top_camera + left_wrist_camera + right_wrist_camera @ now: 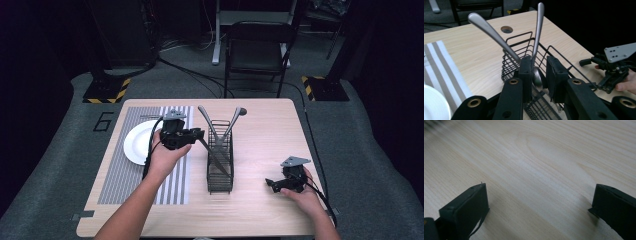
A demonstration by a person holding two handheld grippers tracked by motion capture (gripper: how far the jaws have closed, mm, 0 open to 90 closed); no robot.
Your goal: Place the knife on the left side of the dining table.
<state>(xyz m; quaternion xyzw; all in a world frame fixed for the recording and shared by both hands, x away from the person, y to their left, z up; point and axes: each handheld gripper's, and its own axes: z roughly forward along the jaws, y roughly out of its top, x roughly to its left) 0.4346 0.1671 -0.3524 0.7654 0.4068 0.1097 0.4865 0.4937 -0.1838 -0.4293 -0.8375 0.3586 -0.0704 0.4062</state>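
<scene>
With the left gripper (pixel 539 75) jaws still apart around the silver metal spoon (pixel 537 45) standing in the black wire caddy (pixel 524 47), close squarely on its handle before lifting; the right gripper (pixel 280 184) rests wide open beside the caddy.

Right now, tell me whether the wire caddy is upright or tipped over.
Upright. The wire caddy stands on its base on the table, open top upward, and two utensil handles lean out above its rim, crossing in a V.

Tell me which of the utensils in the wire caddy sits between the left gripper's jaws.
The spoon, bowl down between the left gripper's pads, its handle rising nearly upright. The other utensil leans away to the left, outside the jaws.
</scene>
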